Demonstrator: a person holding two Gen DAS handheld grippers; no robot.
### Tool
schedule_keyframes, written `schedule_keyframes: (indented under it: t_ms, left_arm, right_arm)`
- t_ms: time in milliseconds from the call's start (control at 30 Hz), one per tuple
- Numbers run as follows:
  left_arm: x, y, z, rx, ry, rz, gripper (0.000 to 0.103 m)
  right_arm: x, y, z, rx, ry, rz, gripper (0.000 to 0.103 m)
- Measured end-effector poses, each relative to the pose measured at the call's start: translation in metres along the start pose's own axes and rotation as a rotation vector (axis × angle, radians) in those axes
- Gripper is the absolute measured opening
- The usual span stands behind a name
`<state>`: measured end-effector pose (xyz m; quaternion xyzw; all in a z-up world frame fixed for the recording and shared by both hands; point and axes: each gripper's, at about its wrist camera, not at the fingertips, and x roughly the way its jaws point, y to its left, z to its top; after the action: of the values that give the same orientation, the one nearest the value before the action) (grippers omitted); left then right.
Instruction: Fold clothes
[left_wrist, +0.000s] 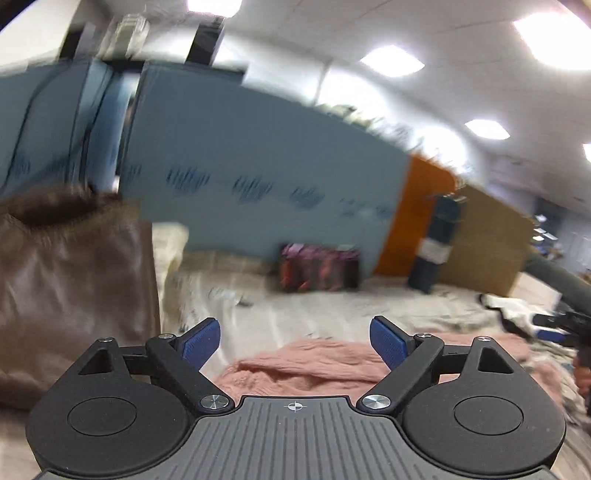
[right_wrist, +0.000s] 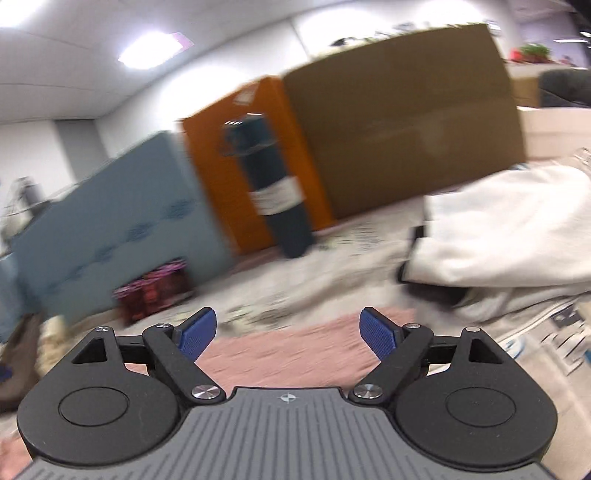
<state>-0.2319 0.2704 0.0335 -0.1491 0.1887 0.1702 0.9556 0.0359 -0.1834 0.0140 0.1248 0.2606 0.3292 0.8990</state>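
Note:
A pink knitted garment (left_wrist: 314, 365) lies rumpled on a pale patterned cloth (left_wrist: 314, 306) in the left wrist view. My left gripper (left_wrist: 295, 341) is open and empty above its near edge. The pink garment also shows in the right wrist view (right_wrist: 288, 350), blurred. My right gripper (right_wrist: 288, 334) is open and empty above it. A brown leather garment with a fur collar (left_wrist: 70, 280) stands at the left. A white garment (right_wrist: 509, 229) is piled at the right. My right gripper's hand shows at the far right of the left wrist view (left_wrist: 576, 332).
A blue padded panel (left_wrist: 258, 177) runs along the back. An orange box (right_wrist: 236, 162) and a large cardboard box (right_wrist: 402, 125) stand behind a dark blue cylinder with a white label (right_wrist: 277, 192). A pink and red patterned bag (left_wrist: 319, 267) sits against the panel.

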Motion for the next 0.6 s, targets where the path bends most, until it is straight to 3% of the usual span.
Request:
schedule_keyframes:
  t_ms: [100, 200, 233, 300, 367, 400, 433, 467, 533, 600]
  left_arm:
    - [0.035, -0.001, -0.001, 0.036, 0.127, 0.051, 0.085]
    - [0.065, 0.001, -0.01, 0.038, 0.252, 0.083, 0.069]
    - [0.066, 0.0, -0.013, 0.036, 0.25, 0.082, 0.066]
    - [0.061, -0.006, -0.017, 0.068, 0.236, 0.055, 0.043]
    - [0.056, -0.015, -0.02, 0.111, 0.223, 0.034, 0.02]
    - [0.055, -0.023, -0.022, 0.159, 0.213, 0.045, 0.016]
    - [0.055, -0.031, -0.024, 0.208, 0.201, 0.064, 0.014]
    - [0.055, -0.036, -0.024, 0.241, 0.185, 0.087, 0.013]
    - [0.054, -0.039, -0.021, 0.258, 0.158, 0.125, 0.013]
    - [0.057, -0.038, -0.018, 0.271, 0.15, 0.171, 0.013]
  right_arm:
    - [0.025, -0.017, 0.006, 0.063, 0.063, -0.133, 0.082]
    - [0.038, -0.029, 0.003, 0.1, 0.111, -0.15, 0.081]
    - [0.042, -0.031, 0.001, 0.106, 0.12, -0.15, 0.081]
    - [0.048, -0.029, -0.003, 0.082, 0.127, -0.154, 0.079]
    - [0.05, -0.021, -0.006, 0.019, 0.121, -0.158, 0.059]
    - [0.051, -0.016, -0.008, -0.012, 0.118, -0.16, 0.051]
    - [0.054, -0.012, -0.009, -0.05, 0.123, -0.144, 0.03]
    - [0.056, -0.009, -0.01, -0.086, 0.127, -0.113, 0.016]
    - [0.055, -0.001, -0.007, -0.139, 0.086, -0.092, 0.015]
    - [0.052, 0.008, -0.005, -0.221, 0.026, -0.137, 0.015]
